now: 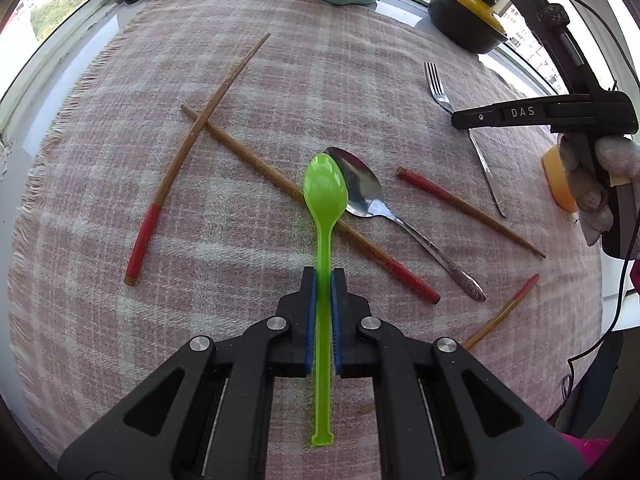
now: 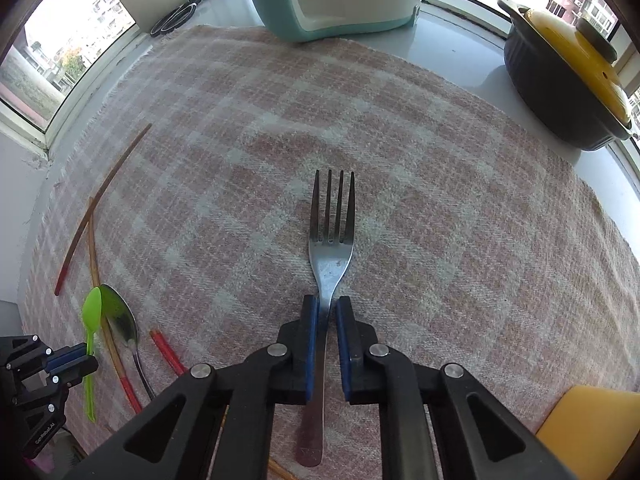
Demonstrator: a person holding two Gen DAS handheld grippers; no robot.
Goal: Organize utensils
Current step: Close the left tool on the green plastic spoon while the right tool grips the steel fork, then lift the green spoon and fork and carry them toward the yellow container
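Just getting started: my left gripper (image 1: 324, 276) pinches the green plastic spoon (image 1: 323, 196), right gripper (image 2: 327, 304) pinches the fork (image 2: 331, 240). Metal spoon (image 1: 362, 188) and chopsticks (image 1: 280, 184) at 12 o'clock lie unsorted on the cloth (image 1: 280, 60).

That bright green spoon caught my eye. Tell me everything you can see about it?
The green spoon looks like thin, translucent plastic, one piece, with an oval bowl, a long flat handle and a small flared end. The left gripper is shut on its handle about midway, blue pads pressing both sides. Its bowl points away from the gripper and overlaps the bowl of the metal spoon and a red-tipped chopstick on the checked cloth; whether it touches them is unclear.
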